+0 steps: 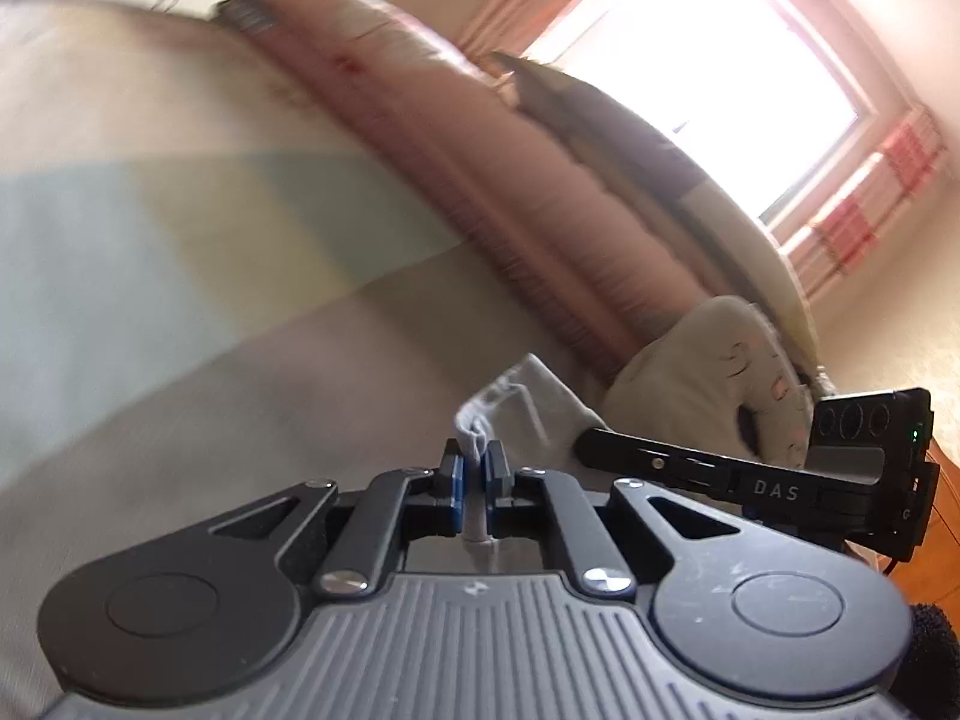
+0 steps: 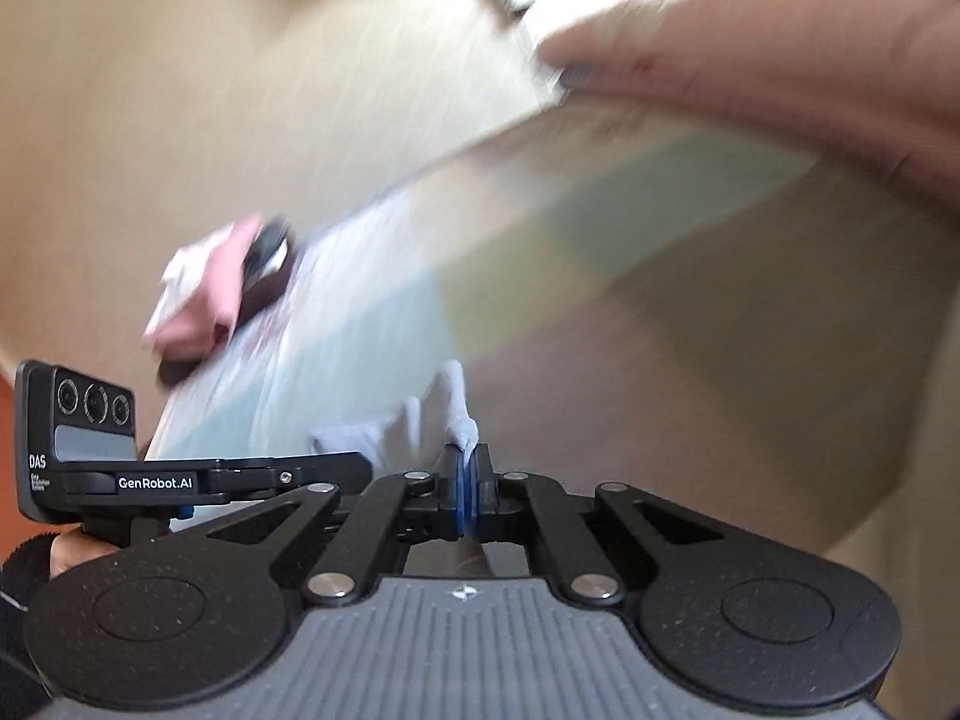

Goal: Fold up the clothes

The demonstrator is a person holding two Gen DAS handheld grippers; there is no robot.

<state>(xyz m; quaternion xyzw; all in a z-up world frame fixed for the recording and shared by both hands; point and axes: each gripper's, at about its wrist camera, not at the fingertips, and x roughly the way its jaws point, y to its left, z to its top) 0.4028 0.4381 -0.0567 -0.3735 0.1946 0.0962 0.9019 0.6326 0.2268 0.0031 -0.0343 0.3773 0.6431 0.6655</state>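
Gripping a pale grey-white garment (image 2: 420,420) at two points, both grippers hold cloth just above a bed. The left gripper (image 1: 475,468) has its blue-padded fingers nearly closed on a bunched hem with a stitched edge. The right gripper (image 2: 465,468) has its fingers pressed together on a thin peak of the same light fabric. The garment hangs low in front of both cameras, between the grippers and the bedsheet (image 1: 180,240).

Progress: judged early. The cloth is lifted and pinched, but no flat, finished fold shows; laying it out, folding it over and smoothing it all appear to remain. Motion blur hides most of the garment's outline, so its type cannot be told.

Materials: the garment looks soft, thin and limp, creasing readily at the pinch. The bedsheet is smooth, with broad beige, pale green and yellow blocks. A long pink roll of bedding (image 1: 480,180) lies along the far side, with a beige printed cushion (image 1: 720,372) near its end. A crumpled pink and white item (image 2: 204,288) rests at the bed's edge. A bright window (image 1: 690,60) with red-checked curtains stands beyond.
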